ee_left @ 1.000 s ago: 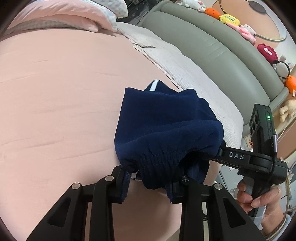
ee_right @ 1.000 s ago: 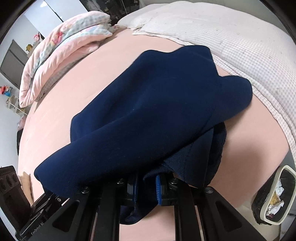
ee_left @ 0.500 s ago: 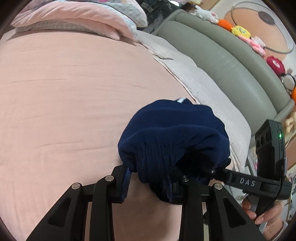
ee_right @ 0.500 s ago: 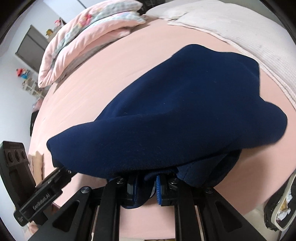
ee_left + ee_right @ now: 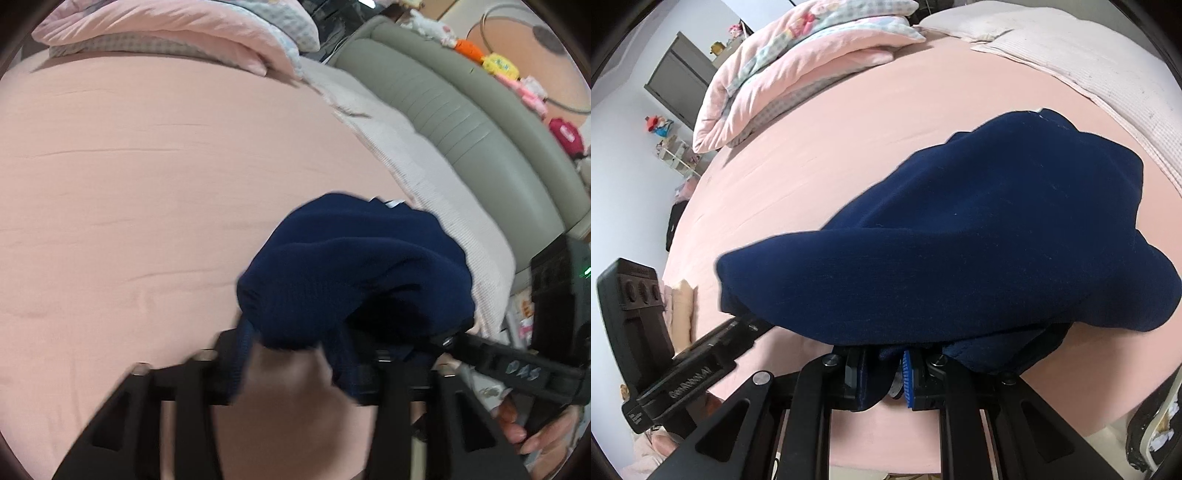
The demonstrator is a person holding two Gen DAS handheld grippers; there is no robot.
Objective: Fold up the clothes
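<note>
A navy blue garment hangs bunched just above the pink bed sheet. My left gripper is at the bottom of the left wrist view and its jaws are opening. Bare sheet shows between the fingers, and a fold of the cloth only drapes against the right finger. From the right wrist view the garment fills the middle. My right gripper is shut on its lower edge, with fabric pinched between the blue pads. The left gripper's tips reach under the cloth's left end.
A folded pink quilt lies at the far end of the bed. A pale checked blanket runs along a grey-green padded headboard with plush toys on top. A bin stands by the bed's near right corner.
The left jaws, shut on the gathered waistband before, have spread apart and let it go. Both grippers carried the garment across the bed, and it now hangs more bunched.
</note>
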